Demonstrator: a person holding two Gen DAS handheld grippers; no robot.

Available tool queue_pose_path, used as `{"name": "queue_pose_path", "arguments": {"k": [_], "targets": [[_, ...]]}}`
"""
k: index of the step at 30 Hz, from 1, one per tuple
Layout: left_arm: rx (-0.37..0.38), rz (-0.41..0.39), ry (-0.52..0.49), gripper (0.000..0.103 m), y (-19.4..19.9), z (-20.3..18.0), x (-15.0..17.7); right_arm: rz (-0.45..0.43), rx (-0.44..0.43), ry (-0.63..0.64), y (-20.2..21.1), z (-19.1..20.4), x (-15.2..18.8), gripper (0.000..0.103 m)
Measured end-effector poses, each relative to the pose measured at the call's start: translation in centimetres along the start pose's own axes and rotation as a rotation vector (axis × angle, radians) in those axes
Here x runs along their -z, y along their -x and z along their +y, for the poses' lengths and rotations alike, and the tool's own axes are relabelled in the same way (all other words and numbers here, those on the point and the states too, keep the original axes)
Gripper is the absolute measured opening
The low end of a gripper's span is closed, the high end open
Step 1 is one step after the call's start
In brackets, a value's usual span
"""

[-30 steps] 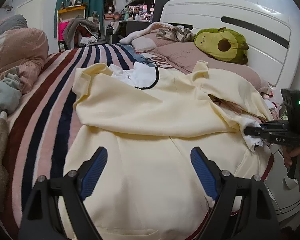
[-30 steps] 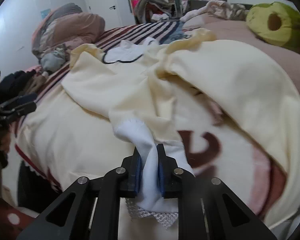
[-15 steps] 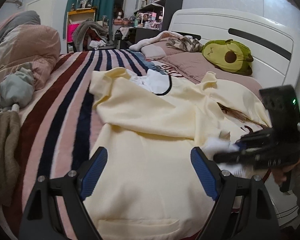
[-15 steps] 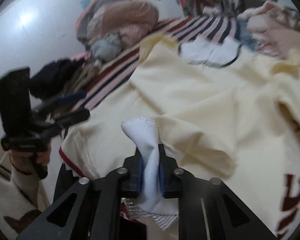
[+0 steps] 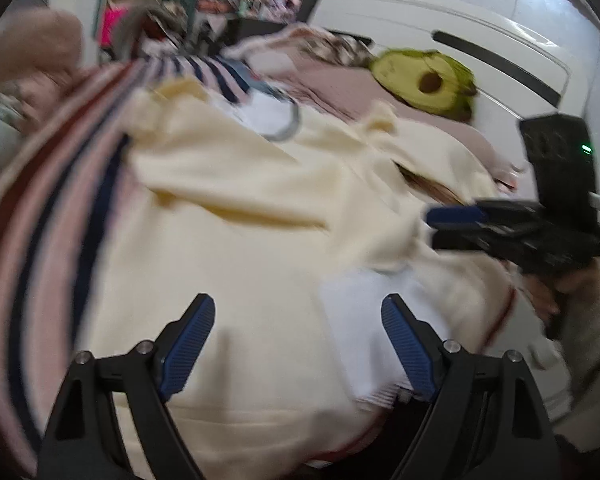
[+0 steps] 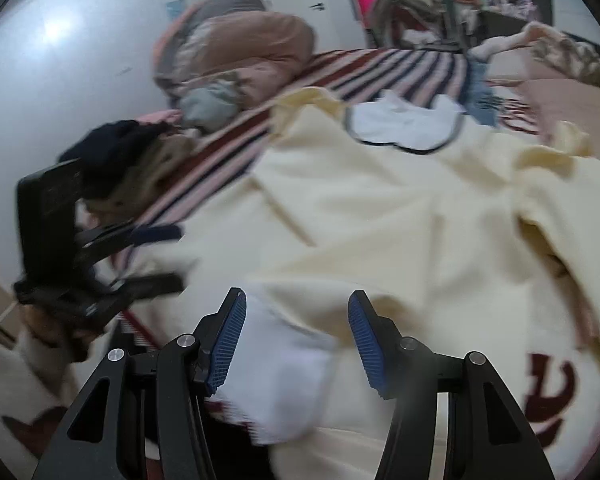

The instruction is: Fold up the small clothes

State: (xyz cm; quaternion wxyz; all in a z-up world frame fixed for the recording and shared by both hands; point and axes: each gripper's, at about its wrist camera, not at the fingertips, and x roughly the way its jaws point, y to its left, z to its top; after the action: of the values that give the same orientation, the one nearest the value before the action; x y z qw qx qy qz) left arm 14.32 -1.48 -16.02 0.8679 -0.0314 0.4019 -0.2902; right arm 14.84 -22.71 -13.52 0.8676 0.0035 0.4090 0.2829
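Nearest to you, your right gripper [image 6: 296, 344] has just been opening; its blue pads now stand apart around a white sleeve cuff [image 6: 284, 376], which lies loose between them, not pinched. Your left gripper [image 5: 296, 344] is spread wide over the garment, holding nothing, with the white cuff [image 5: 364, 332] just inside its right finger at about four o'clock. The task's thing, a cream sweatshirt [image 6: 380, 216], lies spread across the bed from the near edge toward twelve o'clock, its white collar [image 6: 404, 124] at the far end. Beneath it is a striped blanket [image 5: 60, 184]. Farther off, an avocado plush [image 5: 424, 80] rests at one o'clock by the white headboard [image 5: 480, 36]. No containers show clearly.
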Motion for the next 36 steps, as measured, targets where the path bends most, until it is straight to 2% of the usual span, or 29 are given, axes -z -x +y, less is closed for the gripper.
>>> {"name": "queue_pose_path", "arguments": {"k": [1,3,5,7,9,10,12,15,21,25,26,28,29,30,32,33,36], "targets": [[0.037,0.024,0.007,0.075,-0.7,-0.5,0.3,0.004,0.026,-0.003,-0.2,-0.4,0.2,0.049],[0.081,0.072,0.012,0.058,-1.9,-1.4,0.9,0.008,0.052,-0.011,-0.4,-1.1,0.7,0.049],[0.059,0.085,0.004,0.057,-2.7,-2.1,1.3,0.010,0.039,-0.032,-0.5,-1.5,1.1,0.049],[0.042,0.077,0.015,0.051,-2.9,-2.5,1.3,0.009,0.016,-0.052,-0.5,-1.9,1.6,0.049],[0.038,0.077,0.009,0.026,-3.0,-2.8,1.1,0.008,0.021,-0.058,-0.4,-2.1,1.7,0.049],[0.033,0.078,0.002,0.022,-2.9,-2.8,1.1,0.007,0.025,-0.061,-0.4,-2.2,1.7,0.049],[0.036,0.083,-0.019,0.006,-3.0,-3.1,1.0,-0.001,0.023,-0.073,-0.3,-2.4,1.6,0.049],[0.055,0.082,-0.031,0.003,-2.4,-2.8,0.9,-0.019,0.018,-0.085,0.1,-2.5,1.3,0.049],[-0.027,0.075,-0.122,0.002,0.1,-0.8,-0.7,-0.021,0.033,-0.068,0.0,-2.3,0.8,0.049],[-0.033,0.129,-0.170,0.004,0.8,1.1,-1.8,0.007,0.027,-0.056,-1.2,-2.0,0.6,0.050],[-0.048,0.152,-0.181,0.008,0.6,1.4,-1.8,0.010,0.025,-0.053,-1.5,-1.9,0.6,0.050],[-0.138,0.151,-0.214,0.031,0.6,1.8,-1.7,0.013,0.022,-0.051,-2.0,-1.6,0.6,0.050],[-0.164,0.140,-0.220,0.047,0.8,1.9,-1.6,0.011,0.023,-0.050,-2.2,-1.5,0.7,0.050],[-0.159,0.121,-0.212,0.054,1.2,2.1,-1.5,0.010,0.026,-0.048,-2.4,-1.5,0.7,0.050],[-0.106,0.106,-0.174,0.056,1.7,2.3,-1.4,0.017,0.075,-0.029,-2.9,-1.3,0.9,0.053],[-0.076,0.100,-0.151,0.061,1.9,2.4,-1.3,0.021,0.104,-0.013,-3.2,-1.2,0.9,0.054],[-0.081,0.084,-0.146,0.063,1.7,2.0,-1.0,0.055,0.192,0.064,-4.5,-0.4,1.3,0.057]]}}
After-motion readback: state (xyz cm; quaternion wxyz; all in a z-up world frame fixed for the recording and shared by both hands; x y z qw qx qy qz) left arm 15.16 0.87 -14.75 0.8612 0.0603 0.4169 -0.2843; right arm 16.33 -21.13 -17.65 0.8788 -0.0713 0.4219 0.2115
